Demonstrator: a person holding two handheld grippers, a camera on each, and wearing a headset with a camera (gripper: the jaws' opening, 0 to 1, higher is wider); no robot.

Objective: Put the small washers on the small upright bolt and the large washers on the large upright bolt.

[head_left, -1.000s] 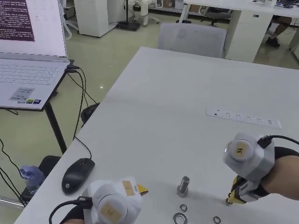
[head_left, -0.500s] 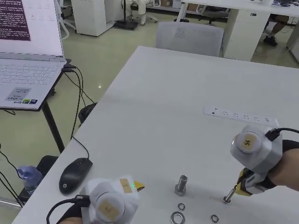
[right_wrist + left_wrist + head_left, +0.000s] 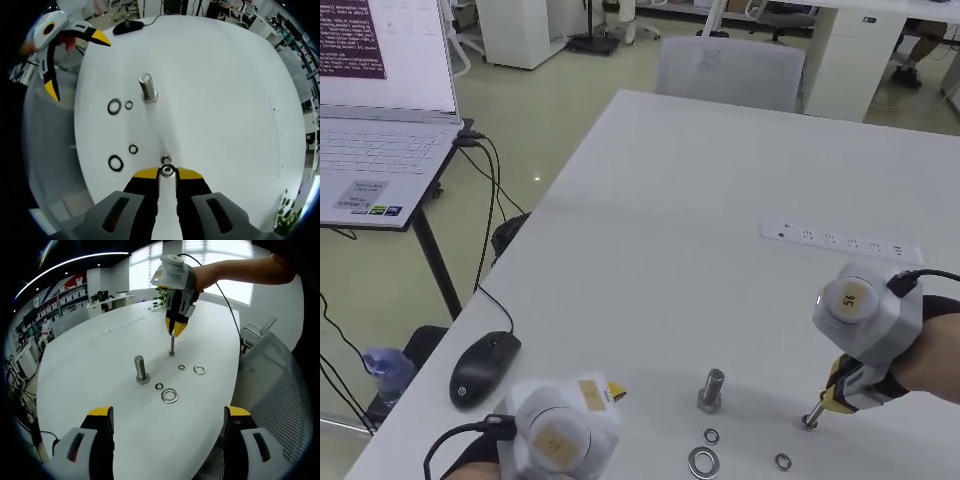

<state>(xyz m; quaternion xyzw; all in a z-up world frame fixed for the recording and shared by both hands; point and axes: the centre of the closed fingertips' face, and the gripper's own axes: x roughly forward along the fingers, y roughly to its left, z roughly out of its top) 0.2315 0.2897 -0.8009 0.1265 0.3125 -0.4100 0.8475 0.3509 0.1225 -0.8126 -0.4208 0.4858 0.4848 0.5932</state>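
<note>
The large bolt (image 3: pixel 711 390) (image 3: pixel 141 371) (image 3: pixel 147 87) stands upright on the white table (image 3: pixel 720 240). My right gripper (image 3: pixel 820 408) (image 3: pixel 175 330) (image 3: pixel 167 174) is shut on the top of the small bolt (image 3: pixel 811 417) (image 3: pixel 172 346) (image 3: pixel 167 171), whose head rests on the table, slightly tilted. A large washer (image 3: pixel 114 106) (image 3: pixel 169 395) (image 3: pixel 703 462) and a small washer (image 3: pixel 129 105) (image 3: pixel 159 386) (image 3: pixel 711 436) lie flat near the large bolt. Another small washer (image 3: pixel 133 149) (image 3: pixel 181 367) and large washer (image 3: pixel 116 163) (image 3: pixel 199 369) lie near the small bolt. My left gripper (image 3: pixel 167 412) (image 3: pixel 77 65) (image 3: pixel 610 395) is open at the table's near edge.
A black mouse (image 3: pixel 484 366) sits at the table's left edge, its cable running off the side. A white power strip (image 3: pixel 840 244) lies further back on the right. A laptop (image 3: pixel 380 110) stands on a side stand to the left, and a grey chair (image 3: pixel 730 72) at the far end.
My right gripper has risen a little, so the small bolt now shows below its tips, more upright. The left gripper and the washers stay where they were.
</note>
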